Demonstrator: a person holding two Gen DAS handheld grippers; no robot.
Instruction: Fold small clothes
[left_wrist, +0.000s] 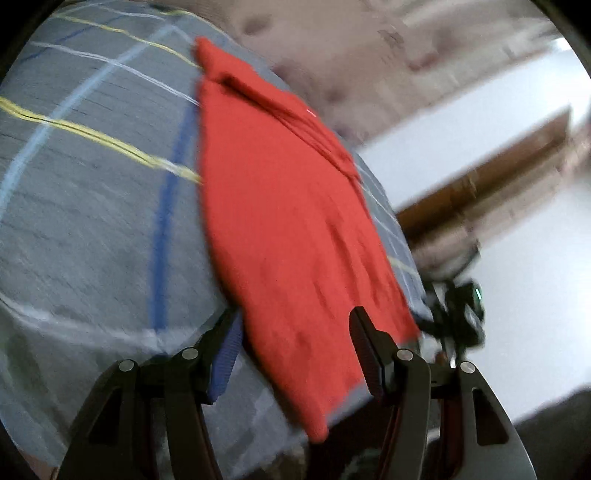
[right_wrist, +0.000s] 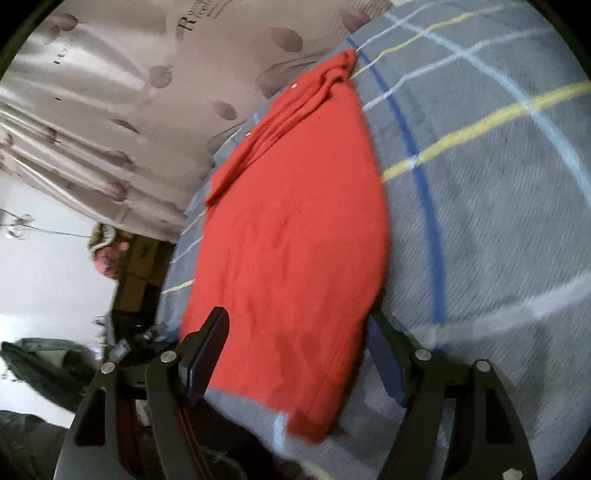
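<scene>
A red garment (left_wrist: 288, 221) lies spread flat on a grey checked bed sheet (left_wrist: 92, 221), close to the bed's edge, with one end bunched into folds. My left gripper (left_wrist: 295, 332) hovers over its near end, open, both fingers apart with the cloth beneath and between them. In the right wrist view the same red garment (right_wrist: 295, 229) fills the middle. My right gripper (right_wrist: 295, 317) stands open over its near end. Its right finger is at the cloth's edge and its left finger over the bed's side. Neither gripper's pads press on the cloth. Both views are blurred.
The bed sheet (right_wrist: 480, 221) stretches wide beside the garment. A beige curtain with a leaf pattern (right_wrist: 110, 92) hangs behind the bed. Past the bed's edge are a brown wooden piece (left_wrist: 480, 177), pale floor, and a dark blurred device with a green light (left_wrist: 465, 306).
</scene>
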